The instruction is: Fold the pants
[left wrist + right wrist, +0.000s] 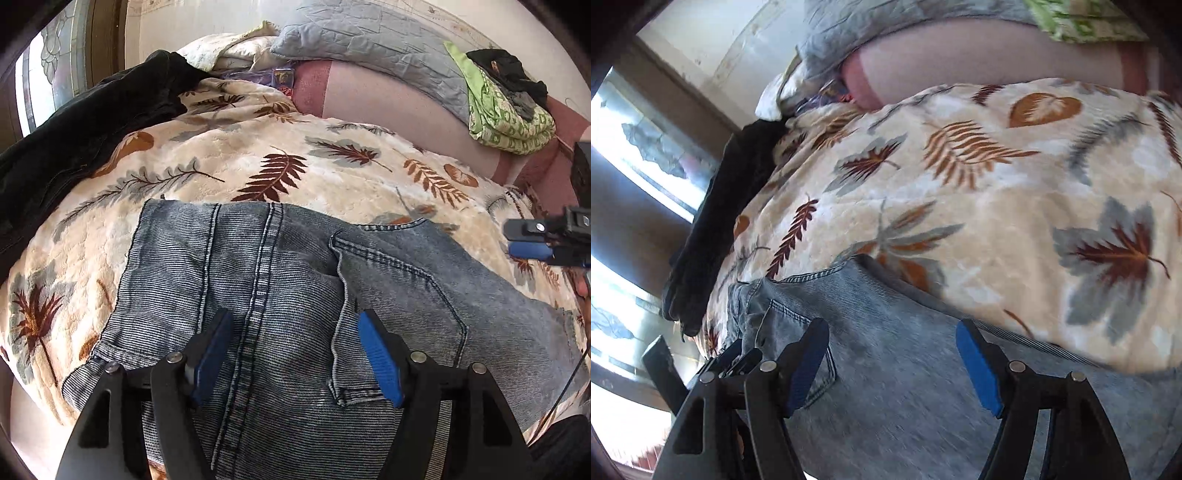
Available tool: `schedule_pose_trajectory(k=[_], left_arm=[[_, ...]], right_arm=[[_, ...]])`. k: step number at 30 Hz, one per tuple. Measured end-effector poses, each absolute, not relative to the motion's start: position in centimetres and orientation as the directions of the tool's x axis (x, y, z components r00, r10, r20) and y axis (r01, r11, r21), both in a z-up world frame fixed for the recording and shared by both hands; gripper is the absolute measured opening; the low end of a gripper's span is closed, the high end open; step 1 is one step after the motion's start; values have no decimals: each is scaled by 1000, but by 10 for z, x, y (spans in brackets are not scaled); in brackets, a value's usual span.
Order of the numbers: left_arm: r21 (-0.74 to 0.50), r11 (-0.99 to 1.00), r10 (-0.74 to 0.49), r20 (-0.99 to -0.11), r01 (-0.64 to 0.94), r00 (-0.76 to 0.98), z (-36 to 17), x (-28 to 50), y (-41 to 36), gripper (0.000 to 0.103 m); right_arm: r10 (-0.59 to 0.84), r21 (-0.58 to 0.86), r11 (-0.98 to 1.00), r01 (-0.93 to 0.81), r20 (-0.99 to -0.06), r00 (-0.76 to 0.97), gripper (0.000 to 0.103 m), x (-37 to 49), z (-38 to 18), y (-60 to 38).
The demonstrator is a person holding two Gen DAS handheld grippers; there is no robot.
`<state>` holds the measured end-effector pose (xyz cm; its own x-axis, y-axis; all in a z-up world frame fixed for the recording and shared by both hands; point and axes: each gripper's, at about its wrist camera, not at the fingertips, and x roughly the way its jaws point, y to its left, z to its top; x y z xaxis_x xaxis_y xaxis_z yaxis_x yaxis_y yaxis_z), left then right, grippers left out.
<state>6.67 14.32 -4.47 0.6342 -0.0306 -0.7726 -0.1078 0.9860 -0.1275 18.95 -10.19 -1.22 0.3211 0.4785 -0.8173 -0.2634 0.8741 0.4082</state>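
Blue-grey denim pants (280,280) lie folded on a cream blanket with a leaf print (240,155). A back pocket (391,295) faces up. My left gripper (295,332) hovers over the pants with its blue pads apart and only flat cloth below them. In the right wrist view the same pants (905,369) fill the lower part, blurred by motion. My right gripper (892,343) stands open above them, gripping nothing. The right gripper (532,240) also shows at the right edge of the left wrist view, above the blanket.
A black garment (74,133) lies at the blanket's left side by a window (40,74). A grey quilted pillow (369,44) and a green patterned cloth (506,118) with dark clothing sit at the far side on a pink sheet (388,107).
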Motion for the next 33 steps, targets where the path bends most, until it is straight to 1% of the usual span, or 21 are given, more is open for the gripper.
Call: schedule_pose_trajectory(k=[2,3,5,6,7,8,9,12,14,15,18,22,24,26,27,28,29,30,31,33], left_arm=[[-121,987,-30,-777,-103,629,-47,67,144,71],[-112,989,-28,-778,-95,628,-48,67,144,71],[-97,992,-23,-776,-83,631,-48,65,143,71],[-86,993,-18,-776,-78,630,-49,64,143,71],[-75,995,-13,-777,-72,629,-50,63,143,71],[-69,995,-12,-777,-66,629,-50,62,143,71],[-68,996,-14,-776,-63,630,-50,61,144,71],[-63,997,-15,-777,-55,630,-52,61,144,72],[-50,997,-4,-778,-56,628,-53,63,142,73],[-42,997,3,-779,-57,627,-53,63,140,75],[-18,998,20,-778,-55,628,-54,63,137,75],[-25,998,18,-776,-59,630,-53,62,138,75],[-22,998,24,-777,-65,630,-53,62,137,76],[-15,997,33,-777,-72,629,-54,63,136,77],[-12,997,38,-777,-74,629,-54,63,135,77],[-9,997,41,-776,-77,629,-53,63,134,77],[-9,997,43,-776,-79,629,-53,63,134,77],[-10,997,43,-776,-81,629,-54,63,134,77],[-9,997,45,-776,-82,629,-54,64,134,77],[-6,996,51,-773,-87,632,-53,62,133,77]], right_arm=[[433,347,890,-297,-848,306,71,207,-23,-71],[429,345,889,-300,-857,286,68,214,-31,-61],[399,315,894,-318,-883,247,56,228,-46,-42],[385,304,895,-327,-895,224,36,232,-53,-34],[363,280,897,-341,-908,210,11,235,-59,-28],[334,237,900,-366,-914,229,7,233,-59,-22],[313,197,899,-392,-915,256,5,231,-56,-18],[223,64,914,-402,-905,363,4,231,-47,-10],[130,-39,919,-393,-910,393,3,236,-57,-6],[99,-68,923,-378,-909,404,1,239,-63,-7],[192,71,945,-318,-910,368,2,243,-66,-27],[287,200,951,-235,-854,434,2,222,-30,-63],[372,296,926,-233,-820,434,3,206,-13,-77],[423,353,905,-237,-806,414,4,187,-7,-82],[466,404,884,-234,-803,372,8,181,-12,-85],[486,433,873,-224,-810,327,16,179,-25,-79],[469,425,882,-204,-832,295,21,178,-41,-78],[422,388,906,-171,-867,265,34,181,-59,-79],[408,386,913,-133,-878,250,35,183,-74,-85],[477,479,875,-73,-824,305,35,180,-71,-102]])
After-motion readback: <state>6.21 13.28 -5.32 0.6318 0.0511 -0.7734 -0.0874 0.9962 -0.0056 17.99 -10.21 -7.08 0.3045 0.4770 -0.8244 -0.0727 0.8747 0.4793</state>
